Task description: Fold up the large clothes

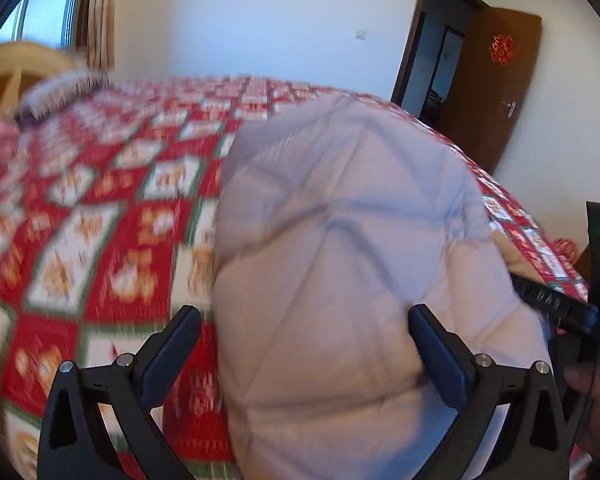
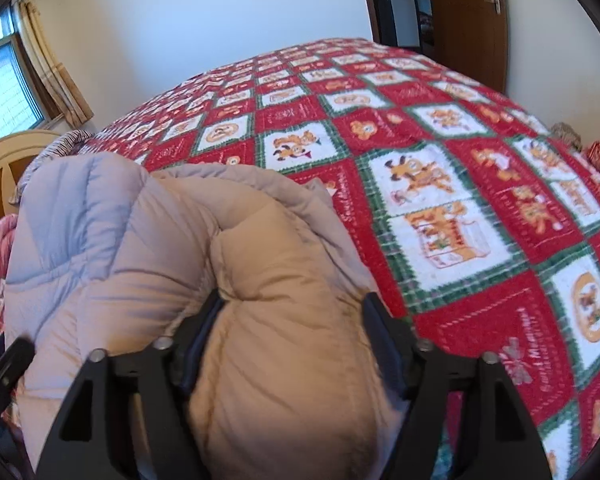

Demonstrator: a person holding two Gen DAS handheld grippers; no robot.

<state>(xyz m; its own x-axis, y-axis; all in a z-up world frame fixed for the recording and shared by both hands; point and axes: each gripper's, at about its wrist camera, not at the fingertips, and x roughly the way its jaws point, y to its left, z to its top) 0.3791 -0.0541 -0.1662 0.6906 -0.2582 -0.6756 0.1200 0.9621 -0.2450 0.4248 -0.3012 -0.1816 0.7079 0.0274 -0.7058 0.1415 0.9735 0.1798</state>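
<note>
While both views carry motion blur, the padded coat (image 1: 340, 260) reads clearly as a thick, bunched bundle on the bed (image 2: 460, 160), directly ahead of both tools.

The left hand-held gripper (image 1: 306, 328) is spread, 1 finger (image 1: 440, 348) against the bundle's surface, the other over the quilt; it clamps nothing.

The right hand-held gripper (image 2: 292, 320) straddles a tan fold, jaws partly apart; whether it pinches cannot be told.

The coat's long axis appears to run away from the holder.

Open quilt lies beyond and to the right; the headboard (image 2: 16, 148) bounds the left.
</note>
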